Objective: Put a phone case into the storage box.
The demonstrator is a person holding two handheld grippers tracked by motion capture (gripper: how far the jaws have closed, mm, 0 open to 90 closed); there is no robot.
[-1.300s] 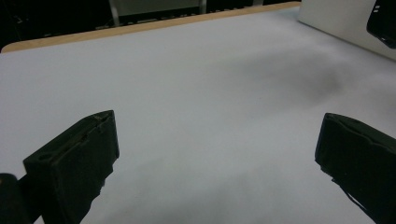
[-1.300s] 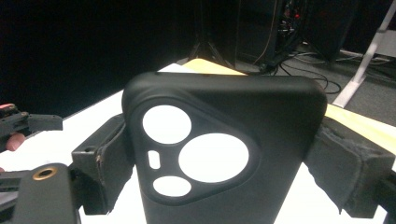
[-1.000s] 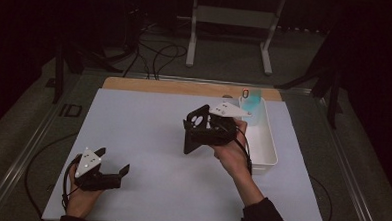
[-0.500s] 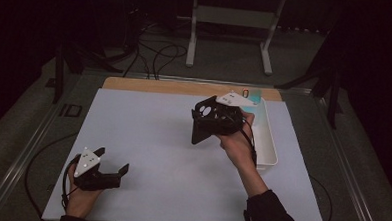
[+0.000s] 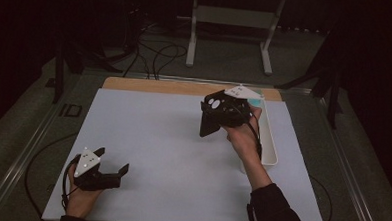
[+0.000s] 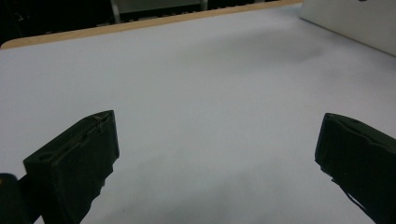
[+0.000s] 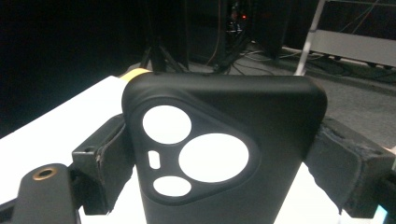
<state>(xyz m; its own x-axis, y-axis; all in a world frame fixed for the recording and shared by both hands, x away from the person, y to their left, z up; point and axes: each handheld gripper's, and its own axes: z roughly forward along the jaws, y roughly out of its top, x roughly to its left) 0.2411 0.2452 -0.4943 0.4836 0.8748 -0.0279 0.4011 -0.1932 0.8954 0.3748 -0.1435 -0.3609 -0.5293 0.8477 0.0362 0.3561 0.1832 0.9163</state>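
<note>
**So, phone case up in the air, pinched by its edges**

High view first: right gripper (image 5: 219, 114) sits right of centre in the frame, lifted off the white table (image 5: 158, 134), with a black phone case (image 5: 209, 118) hanging from it, camera cutouts facing this way. Just right of that hand is a long white tray (image 5: 268, 143) along the mat's right edge. Left gripper (image 5: 112, 169) is way down in the lower left, resting low on the table, well apart from everything.

Left gripper view: both black jaws spread wide with only bare table between them, holding nothing. A corner of the white tray (image 6: 355, 23) peeks in at the upper right.

Right gripper view: the phone case (image 7: 224, 149) takes the middle, standing upright, jaws pressed in on its left and right sides. You can see the three round cutouts and a small slot. The table (image 7: 51, 130) shows through at the lower left.

What I'd worry about: the case is a soft empty shell gripped only on its thin side walls, so I'd guess it could flex and pop out, or swivel between the pads if the hand tilts or moves fast. Squeezing harder probably just buckles it more. And the tray wall is close, so a swing to the right could clip it and knock the case loose.
</note>
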